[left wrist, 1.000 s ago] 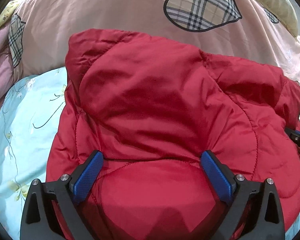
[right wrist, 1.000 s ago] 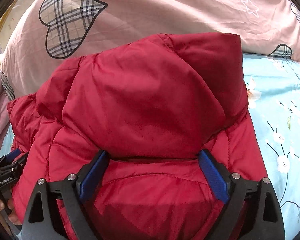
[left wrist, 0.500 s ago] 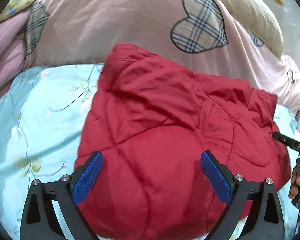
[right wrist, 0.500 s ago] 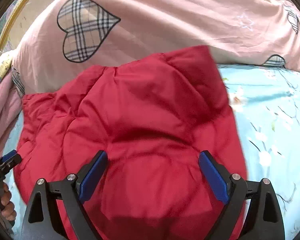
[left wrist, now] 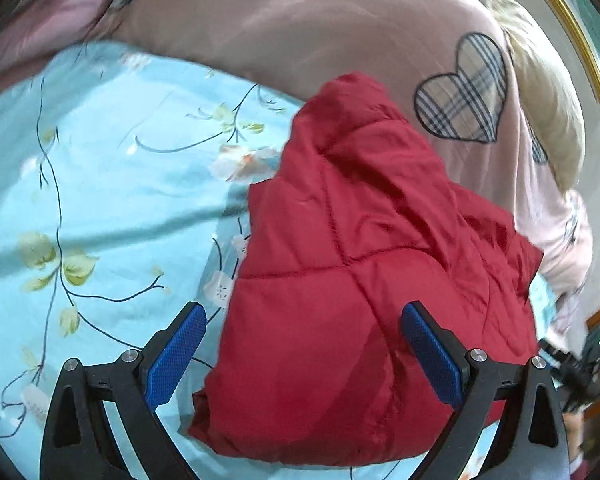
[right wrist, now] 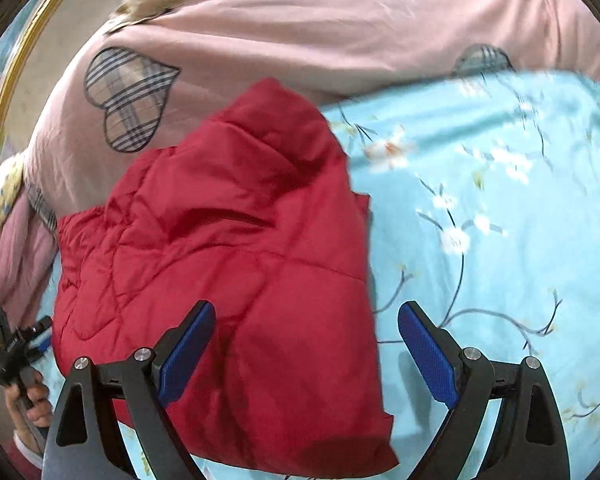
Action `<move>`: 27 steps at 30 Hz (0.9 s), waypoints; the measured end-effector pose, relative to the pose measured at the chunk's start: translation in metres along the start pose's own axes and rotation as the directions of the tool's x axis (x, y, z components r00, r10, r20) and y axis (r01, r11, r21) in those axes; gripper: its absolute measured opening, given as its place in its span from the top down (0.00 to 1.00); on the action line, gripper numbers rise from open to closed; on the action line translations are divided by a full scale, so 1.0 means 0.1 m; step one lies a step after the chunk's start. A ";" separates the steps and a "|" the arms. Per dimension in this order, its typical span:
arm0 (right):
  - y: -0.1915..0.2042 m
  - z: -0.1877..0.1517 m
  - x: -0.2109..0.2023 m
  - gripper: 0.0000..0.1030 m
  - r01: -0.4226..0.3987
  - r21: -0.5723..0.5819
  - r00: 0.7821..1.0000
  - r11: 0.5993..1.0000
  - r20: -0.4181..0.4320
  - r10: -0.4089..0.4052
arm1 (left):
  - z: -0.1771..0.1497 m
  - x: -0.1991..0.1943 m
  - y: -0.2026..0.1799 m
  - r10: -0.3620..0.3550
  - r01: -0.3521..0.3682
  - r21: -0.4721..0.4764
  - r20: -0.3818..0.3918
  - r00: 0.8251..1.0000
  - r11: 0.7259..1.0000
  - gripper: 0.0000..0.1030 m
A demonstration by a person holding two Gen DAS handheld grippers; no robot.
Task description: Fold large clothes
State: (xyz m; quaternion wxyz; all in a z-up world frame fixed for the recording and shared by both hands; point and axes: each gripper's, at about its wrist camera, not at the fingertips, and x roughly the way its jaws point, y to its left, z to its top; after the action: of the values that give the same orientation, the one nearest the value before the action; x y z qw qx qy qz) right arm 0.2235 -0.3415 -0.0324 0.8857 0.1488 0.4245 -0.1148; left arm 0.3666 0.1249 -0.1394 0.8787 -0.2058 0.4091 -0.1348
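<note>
Two open claws above a folded red jacket on our bed.

We see the light blue floral sheet (left wrist: 100,208) spread widest, with the pink quilt (left wrist: 320,20) printed with plaid hearts heaped along its far edge. On the sheet, its far corner against the quilt, lies the red quilted jacket (left wrist: 360,280), folded into a compact bundle. Our left gripper (left wrist: 302,352) hangs over the jacket's near left edge, its blue pads wide apart and holding nothing. Our right gripper (right wrist: 306,350) hangs over the near right edge, pads equally spread and empty. At the left rim of the right wrist view, a hand (right wrist: 32,404) grips the other tool's handle.
</note>
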 end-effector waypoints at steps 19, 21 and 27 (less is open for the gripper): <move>-0.28 -0.09 0.62 0.28 -0.295 0.299 0.930 0.908 -0.130 0.345 | 0.18 0.67 0.37 -0.281 0.254 -0.169 -0.164 0.946 0.952 0.30; -0.26 -0.09 0.61 0.44 -0.310 0.307 0.922 0.900 -0.132 0.363 | 0.18 0.61 0.33 -0.286 0.262 -0.155 -0.162 0.944 0.952 0.45; -0.14 -0.08 0.40 0.62 -0.301 0.275 0.926 0.913 -0.143 0.349 | 0.16 0.31 0.20 -0.285 0.271 -0.105 -0.154 0.946 0.957 0.55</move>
State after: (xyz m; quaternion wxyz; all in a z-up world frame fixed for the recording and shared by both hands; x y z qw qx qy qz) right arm 0.2373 -0.3550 -0.0714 0.8225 0.3373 0.4579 -0.0028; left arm 0.4005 0.1340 -0.1602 0.8040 -0.2855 0.4538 -0.2572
